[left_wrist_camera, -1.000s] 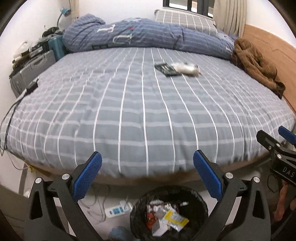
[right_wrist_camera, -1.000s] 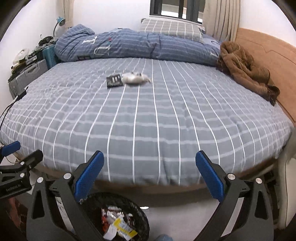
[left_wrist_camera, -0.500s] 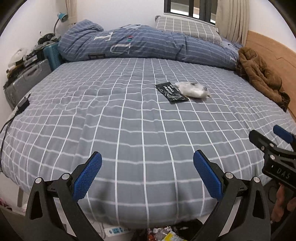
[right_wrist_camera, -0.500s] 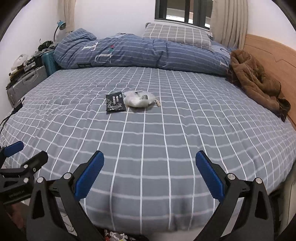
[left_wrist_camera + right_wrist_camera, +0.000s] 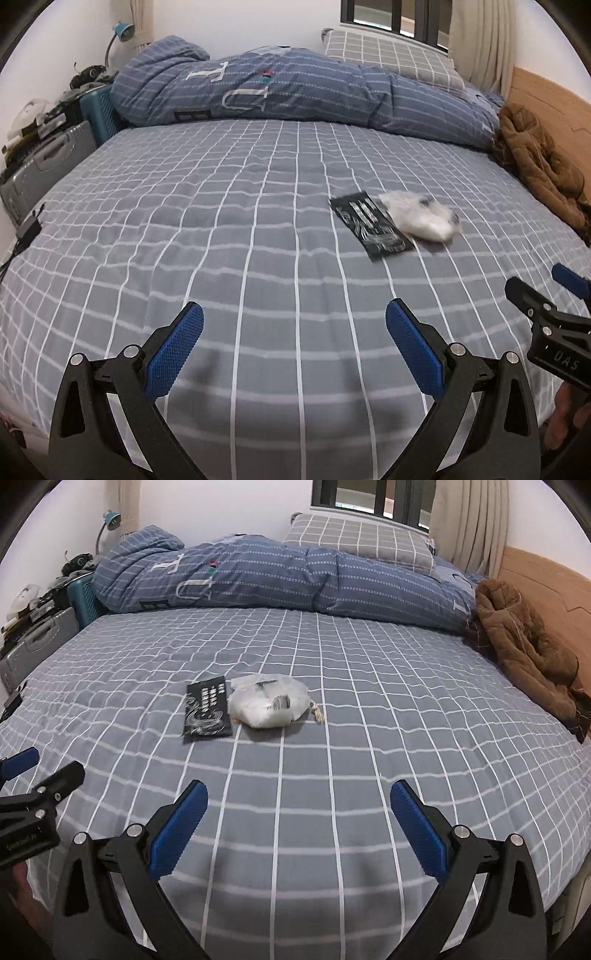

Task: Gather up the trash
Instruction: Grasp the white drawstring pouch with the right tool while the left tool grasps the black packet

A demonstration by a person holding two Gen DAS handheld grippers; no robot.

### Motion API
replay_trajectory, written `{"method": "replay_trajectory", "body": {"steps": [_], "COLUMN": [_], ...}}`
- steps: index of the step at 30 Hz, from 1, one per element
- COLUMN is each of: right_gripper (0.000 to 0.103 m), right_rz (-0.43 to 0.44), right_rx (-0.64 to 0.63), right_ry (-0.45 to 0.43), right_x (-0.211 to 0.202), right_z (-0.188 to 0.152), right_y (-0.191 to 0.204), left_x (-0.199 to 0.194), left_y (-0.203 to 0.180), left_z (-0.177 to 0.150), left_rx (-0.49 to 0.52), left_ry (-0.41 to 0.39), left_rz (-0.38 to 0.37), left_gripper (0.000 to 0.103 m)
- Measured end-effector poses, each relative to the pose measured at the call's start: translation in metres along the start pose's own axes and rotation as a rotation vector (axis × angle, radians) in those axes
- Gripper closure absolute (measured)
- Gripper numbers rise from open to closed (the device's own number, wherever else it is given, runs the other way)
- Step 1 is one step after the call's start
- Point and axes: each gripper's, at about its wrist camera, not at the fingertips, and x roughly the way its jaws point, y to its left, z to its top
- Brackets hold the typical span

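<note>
A bed under a grey checked sheet fills the room. Along its far edge lies a blue quilt, a checked pillow behind it, below a dark-framed window with beige curtains.

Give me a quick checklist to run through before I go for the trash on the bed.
1. Left gripper open and empty: ok.
2. Right gripper open and empty: ok.
3. Black wrapper lying flat on the bedsheet, in plain sight: ok.
4. White plastic bag in plain sight beside the wrapper, to its right: ok; whether the two touch: cannot tell.
5. Bare sheet between both grippers and the trash, nothing in the way: ok.
6. Trash bin in view for the drop-off: not ok, neither camera shows it now.
</note>
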Motion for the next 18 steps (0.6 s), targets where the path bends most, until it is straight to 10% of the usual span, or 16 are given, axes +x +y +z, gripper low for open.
{"method": "replay_trajectory", "body": {"steps": [18], "right_gripper": [0.025], "right_rz": [0.062], "right_rx": [-0.012], "right_ry": [0.082], "right_x": [0.112], "right_z": [0.061], "right_y": [0.012], "left_x": [0.076], "left_y": [-0.006], "left_z": [0.054], "left_rx": [0.018], "left_ry": [0.021], "left_rz": [0.006], "left_gripper": [0.006]}}
